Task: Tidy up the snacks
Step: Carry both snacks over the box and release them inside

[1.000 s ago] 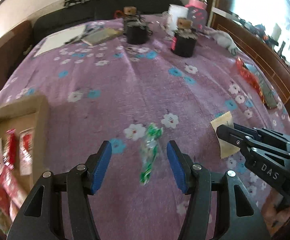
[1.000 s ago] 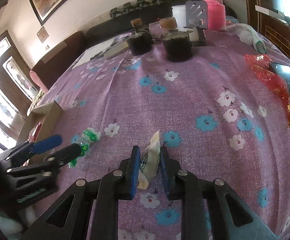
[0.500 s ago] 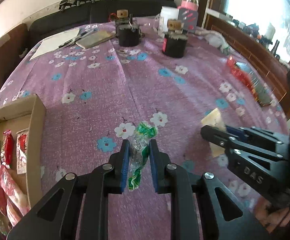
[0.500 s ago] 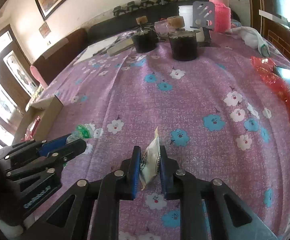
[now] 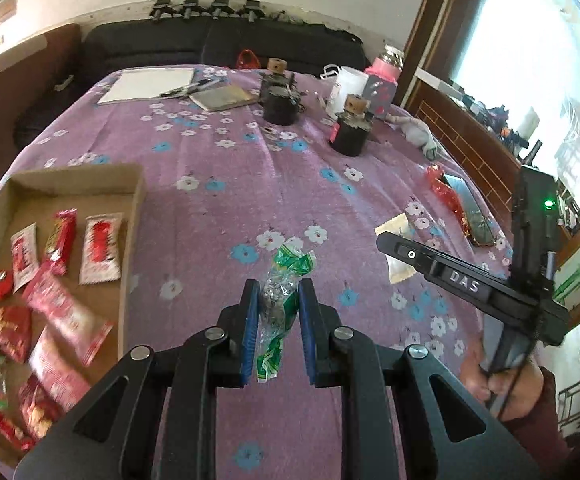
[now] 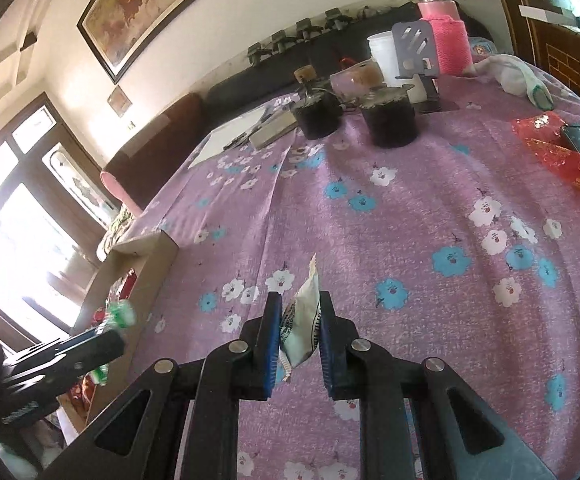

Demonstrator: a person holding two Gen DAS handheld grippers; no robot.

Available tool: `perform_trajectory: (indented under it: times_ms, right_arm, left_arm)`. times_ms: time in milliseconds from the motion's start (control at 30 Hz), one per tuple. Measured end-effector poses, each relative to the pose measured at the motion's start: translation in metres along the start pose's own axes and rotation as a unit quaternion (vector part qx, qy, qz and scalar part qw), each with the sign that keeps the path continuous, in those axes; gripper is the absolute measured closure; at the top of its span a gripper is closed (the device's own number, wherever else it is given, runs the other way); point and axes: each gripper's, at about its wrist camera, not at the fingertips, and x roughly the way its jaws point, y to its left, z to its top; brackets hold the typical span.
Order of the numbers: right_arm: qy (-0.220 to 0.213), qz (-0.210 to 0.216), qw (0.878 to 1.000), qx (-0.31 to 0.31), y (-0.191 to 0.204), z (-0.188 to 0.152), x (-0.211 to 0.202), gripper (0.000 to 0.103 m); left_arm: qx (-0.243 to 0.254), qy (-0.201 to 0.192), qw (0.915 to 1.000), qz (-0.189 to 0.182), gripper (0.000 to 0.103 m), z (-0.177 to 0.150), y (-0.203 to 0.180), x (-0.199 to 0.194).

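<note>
Left tongs (image 5: 277, 320) around upright green candy (image 5: 281, 300)

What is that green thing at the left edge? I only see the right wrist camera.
Observer: A green candy, clamped in the left tongs.
Child: What's in the box? I only see its side.
Observer: The box holds red and white packets, lying flat.
Child: Who holds the right tongs with my white packet?
Observer: A hand in a dark red sleeve grips the handle.
</note>
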Motion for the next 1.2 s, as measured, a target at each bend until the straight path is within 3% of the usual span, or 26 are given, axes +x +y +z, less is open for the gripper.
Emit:
perform_trajectory:
  times_ms: [367,733,933,1200]
  right_arm:
    - [0.013,-0.016,0.999,-0.035,0.016,-0.012,0.013,0.085]
    - [0.019,-0.072,0.992,-0.101,0.051,-0.033,0.022,0.085]
    - [0.021,-0.038,0.993,-0.105,0.085,-0.041,0.009,0.085]
    - [0.034,0.018,0.982,-0.185,0.178,-0.052,0.009,0.085]
  left_arm:
    - [-0.105,-0.036,0.9937,0.014,0.086,-0.043,0.073,-0.051]
    - [-0.170,-0.079,0.9817,0.030,0.086,-0.072,0.145,-0.102]
    - [-0.192,-0.091,0.9766,0.032,0.086,-0.083,0.169,-0.117]
    - [-0.196,-0.089,0.9753,0.049,0.086,-0.087,0.190,-0.118]
